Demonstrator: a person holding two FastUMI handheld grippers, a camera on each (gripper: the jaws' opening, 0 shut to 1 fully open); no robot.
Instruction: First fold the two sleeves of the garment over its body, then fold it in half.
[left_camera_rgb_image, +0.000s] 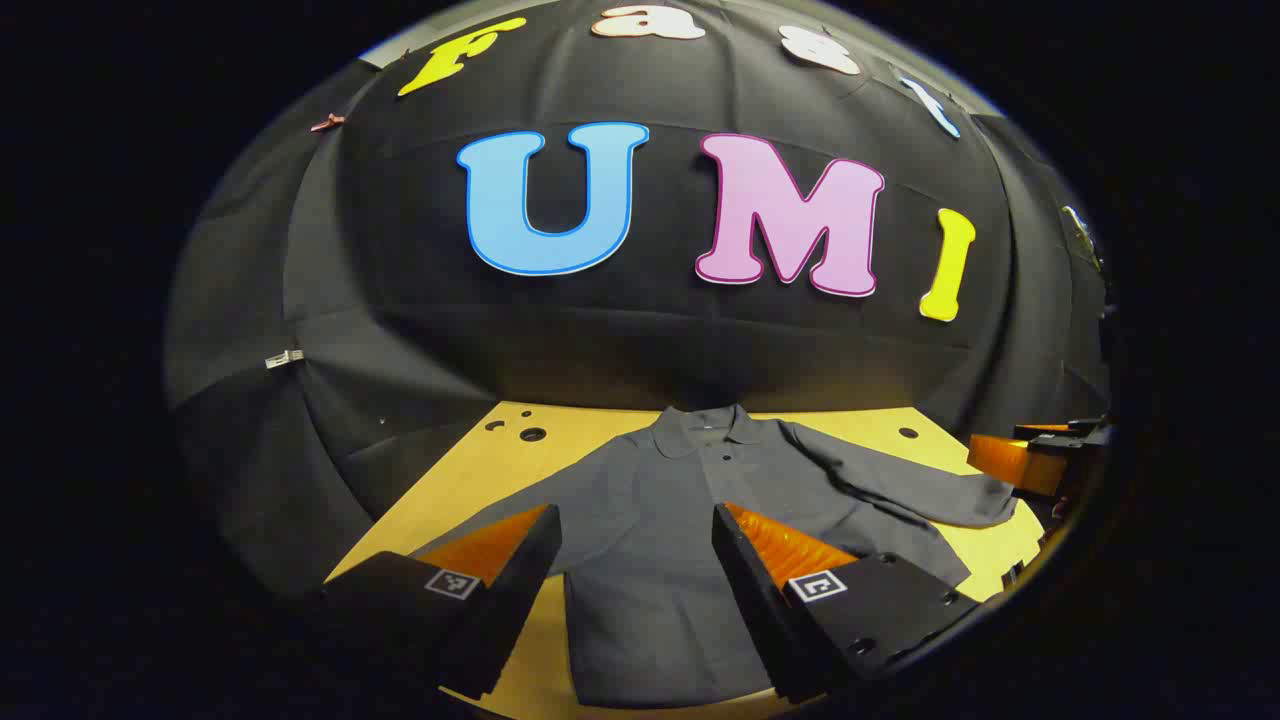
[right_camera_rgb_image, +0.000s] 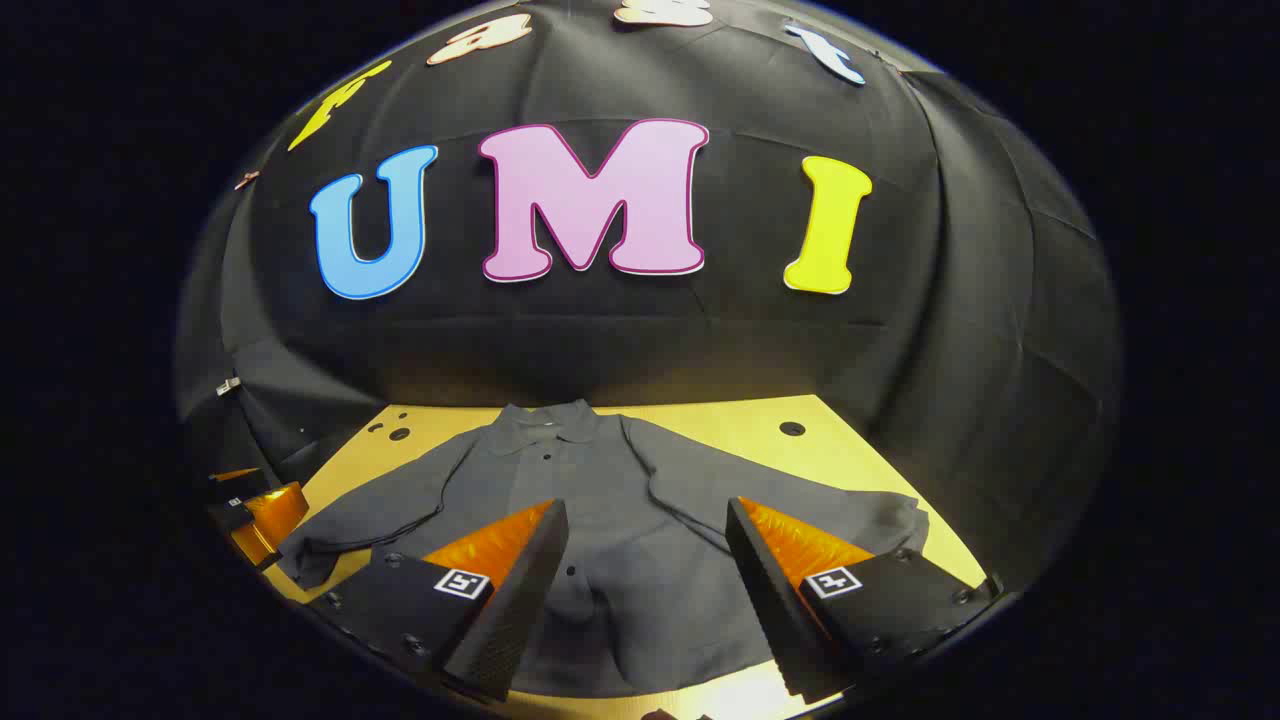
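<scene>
A dark grey collared shirt (left_camera_rgb_image: 660, 560) lies flat on the wooden table, collar toward the far wall, both long sleeves spread outward. In the left gripper view my left gripper (left_camera_rgb_image: 635, 560) hovers open above the shirt's lower body, with the right sleeve (left_camera_rgb_image: 930, 490) stretching off to the right. The right gripper (left_camera_rgb_image: 1040, 455) shows at the far right edge there. In the right gripper view the shirt (right_camera_rgb_image: 620, 540) lies below my right gripper (right_camera_rgb_image: 645, 565), which is open over the body. The left sleeve (right_camera_rgb_image: 370, 520) runs left toward the left gripper (right_camera_rgb_image: 255, 510).
The wooden table (left_camera_rgb_image: 480, 470) has a few small round holes near its far corners (right_camera_rgb_image: 792, 429). Black cloth walls close in behind and on both sides of the table.
</scene>
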